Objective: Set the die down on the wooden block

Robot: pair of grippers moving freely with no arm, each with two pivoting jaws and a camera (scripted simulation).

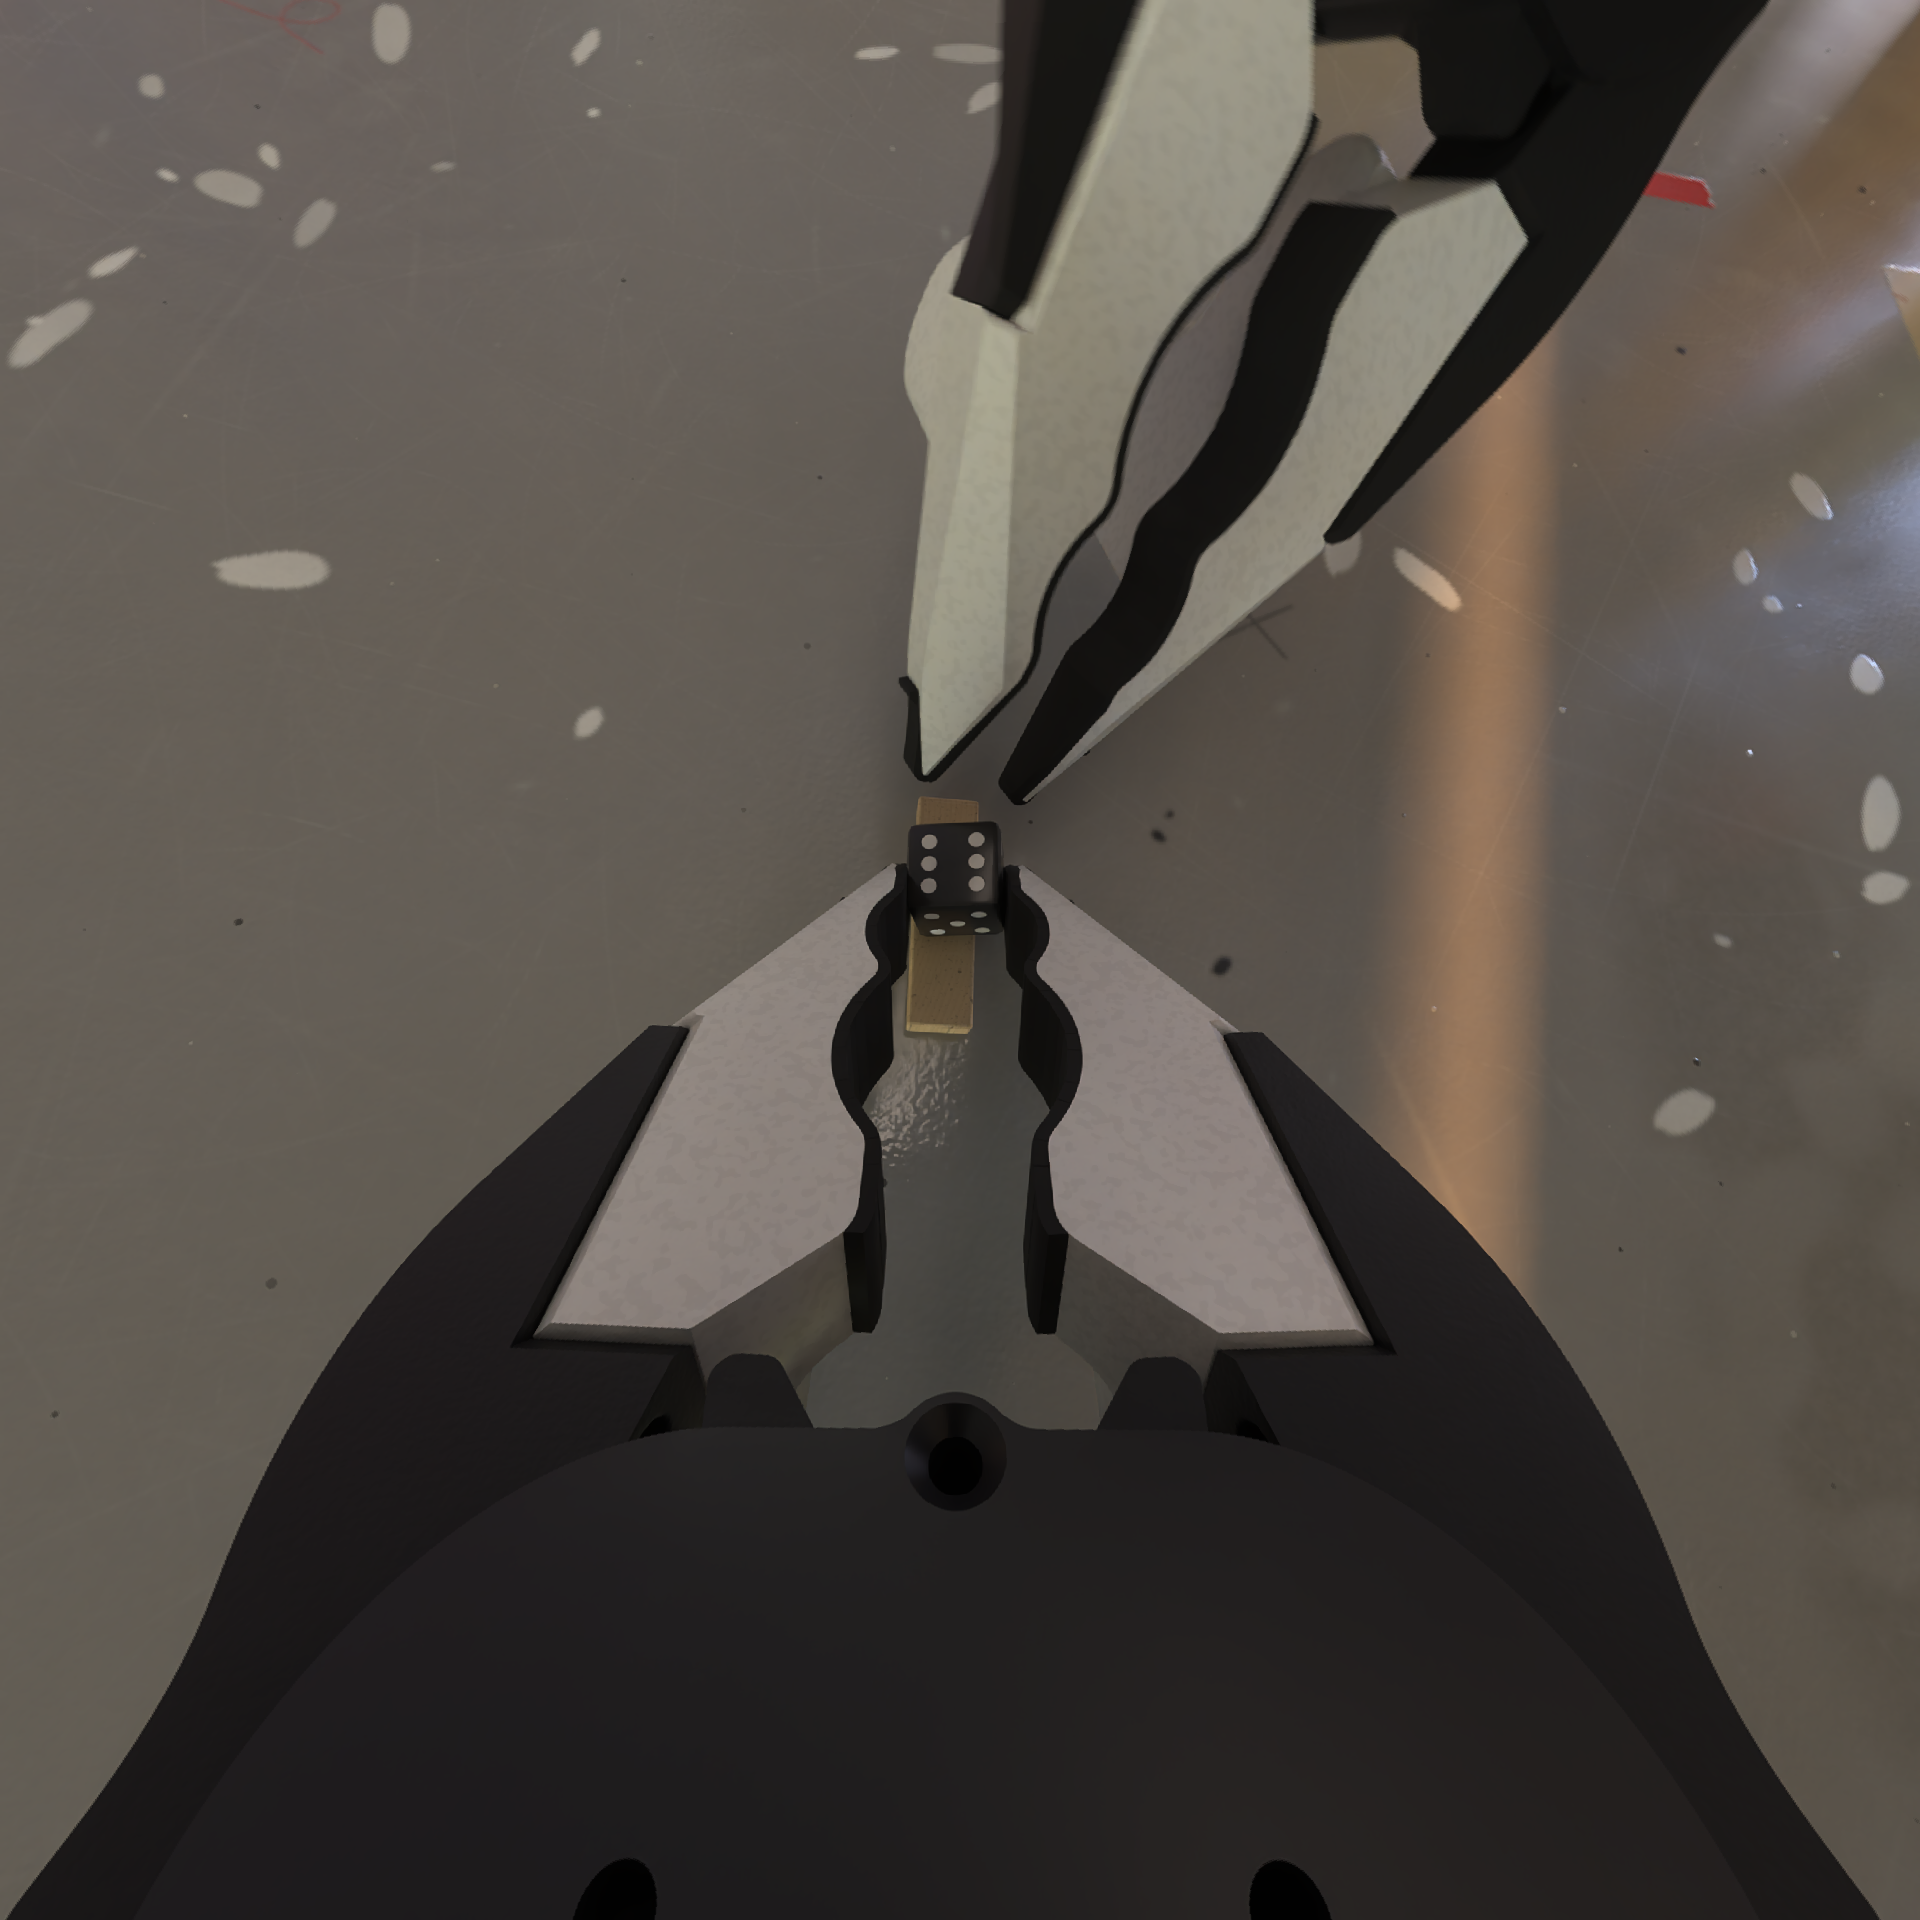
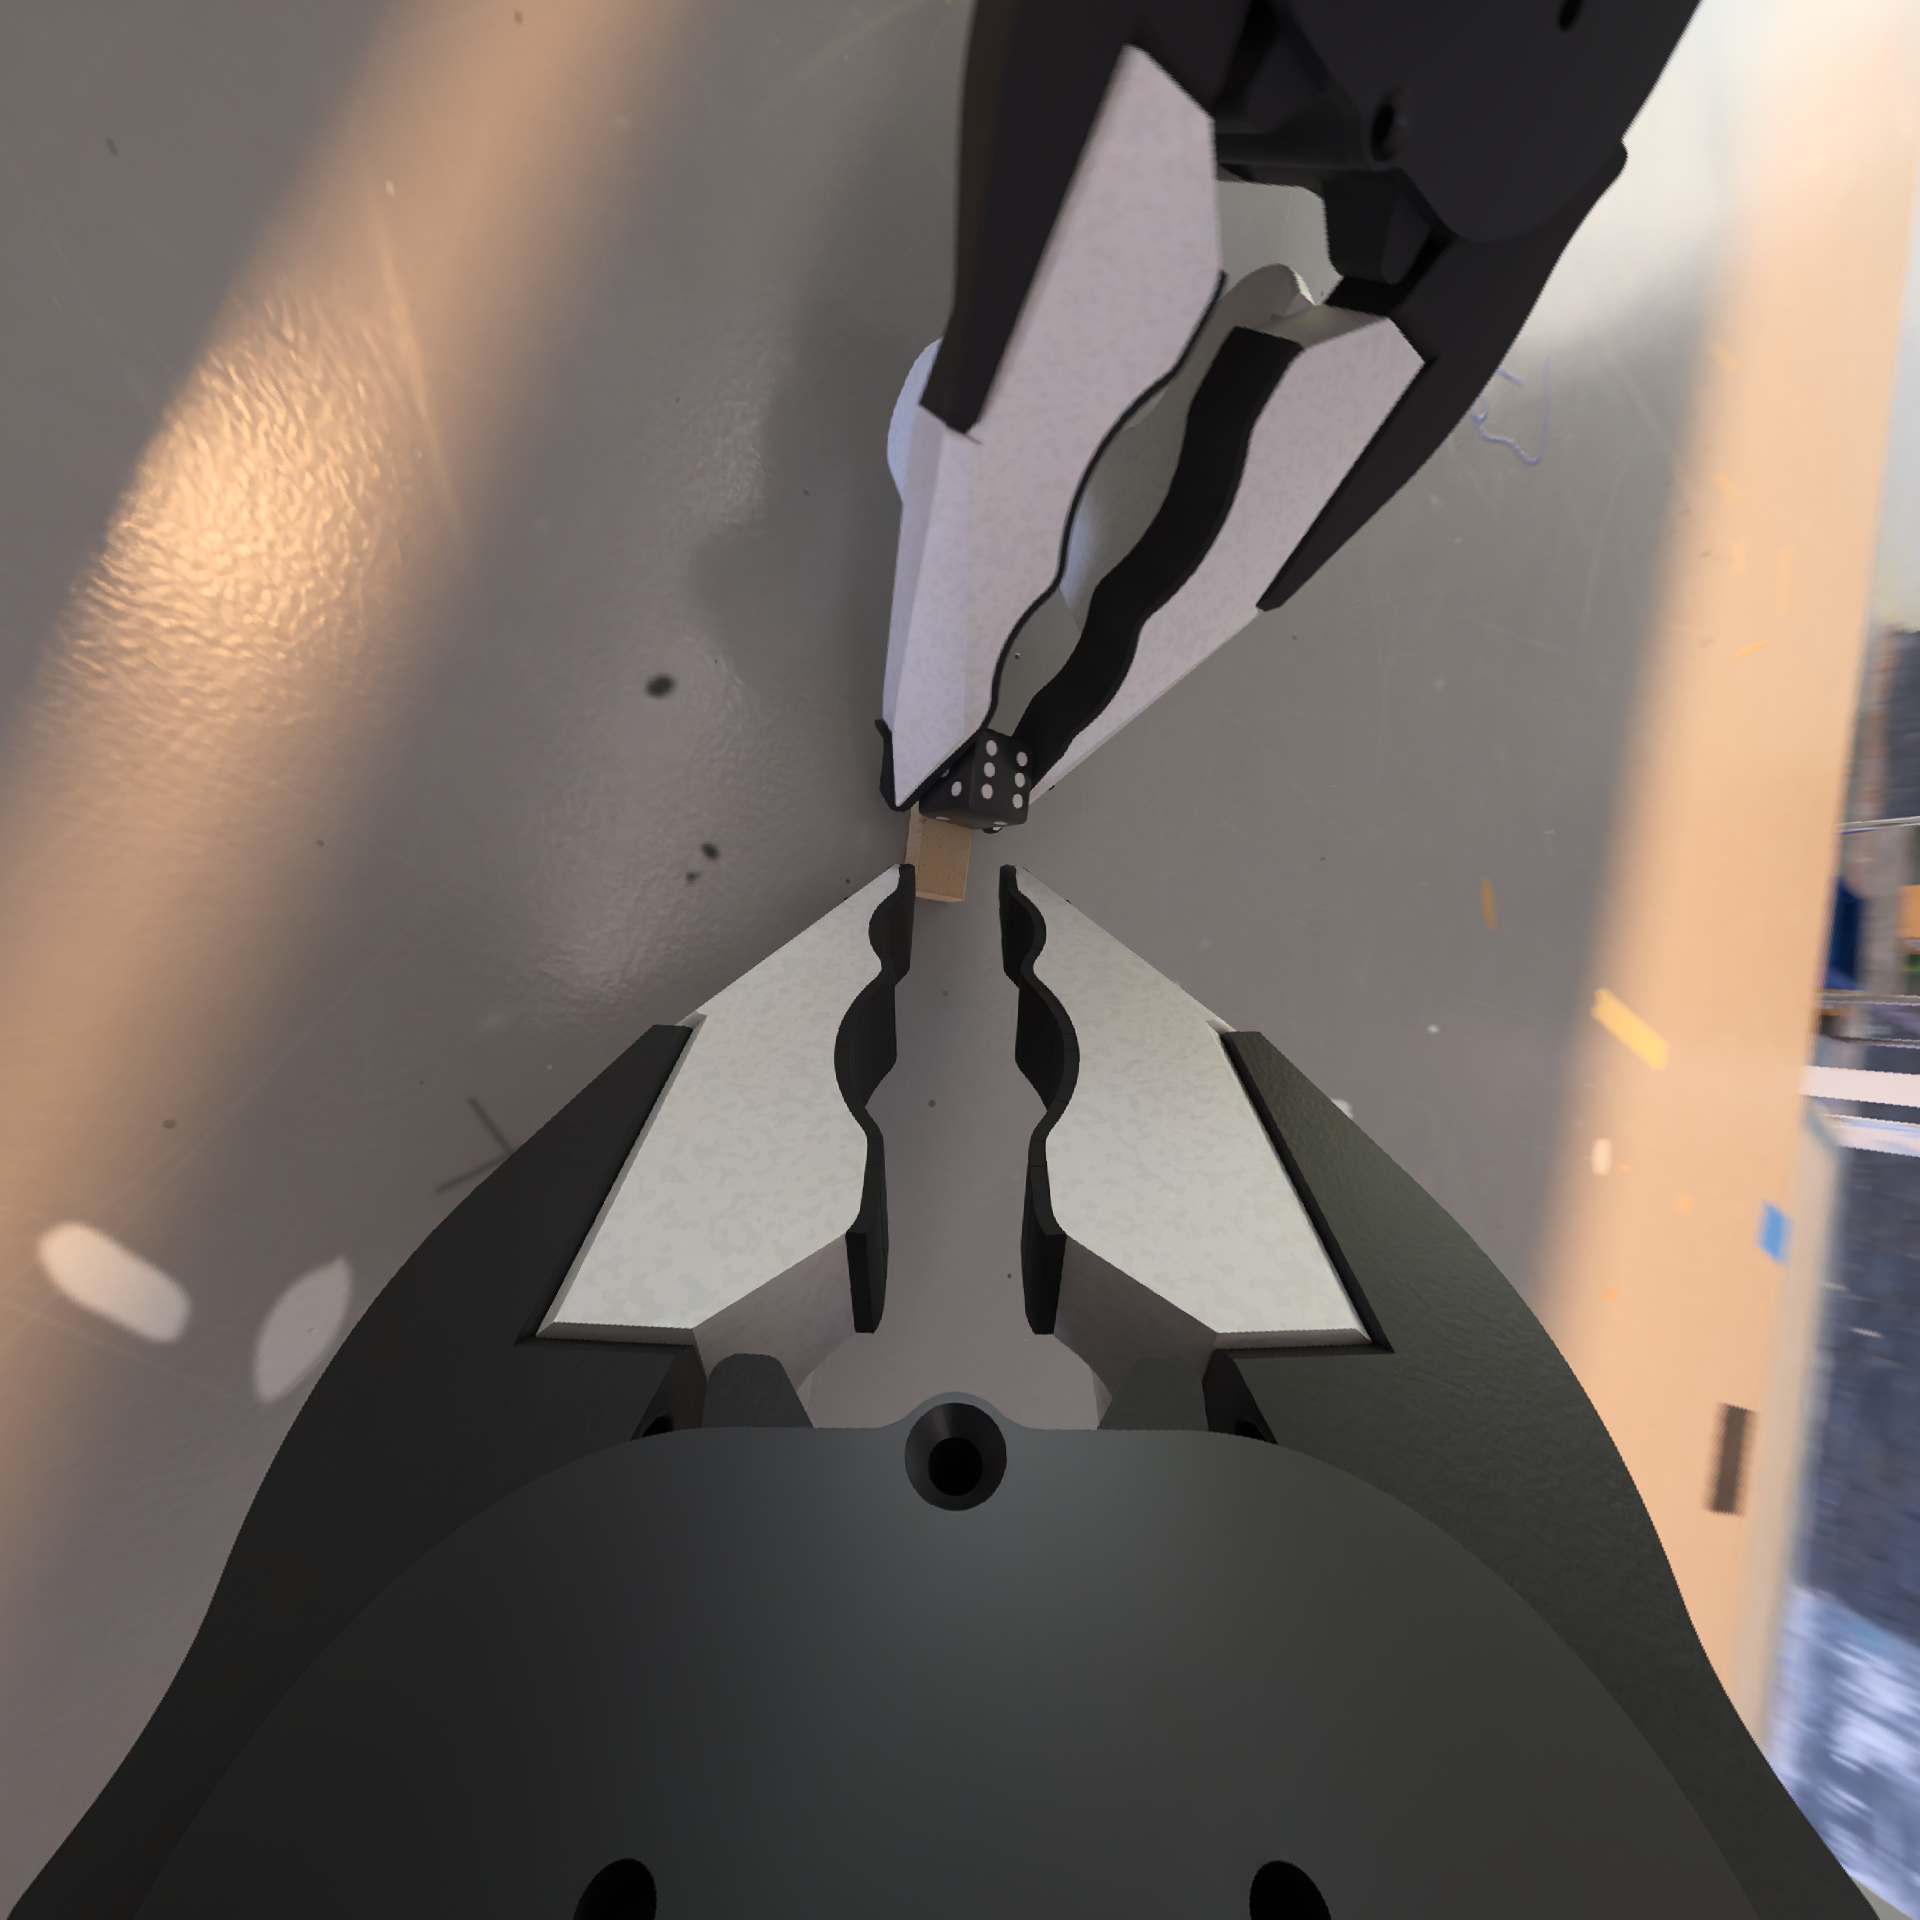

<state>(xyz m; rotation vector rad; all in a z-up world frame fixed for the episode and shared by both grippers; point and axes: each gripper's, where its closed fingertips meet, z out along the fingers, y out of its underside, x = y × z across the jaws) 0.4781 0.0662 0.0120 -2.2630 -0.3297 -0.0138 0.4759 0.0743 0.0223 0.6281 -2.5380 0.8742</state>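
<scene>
Warm orange glare streaks the glossy grey tabletop (image 2: 312, 623) in the right wrist view and more faintly in the left, the centre stays sharp and evenly lit with soft shadows, while wide-angle stretch and blur smear the edges.

Both cams ride on the claws and look steeply down at the grey tabletop (image 1: 416, 935), really close up. The left wrist view looks out along the left claw (image 1: 956, 883), with the right claw (image 1: 961, 790) coming in from the top, pointing back at it. The right wrist view is basically the mirror: right claw (image 2: 956, 883) up front, left claw (image 2: 966, 795) opposite. They share the middle spot: black die (image 1: 954, 864) (image 2: 987, 790) over the wooden block (image 1: 940, 987) (image 2: 940, 868).
</scene>
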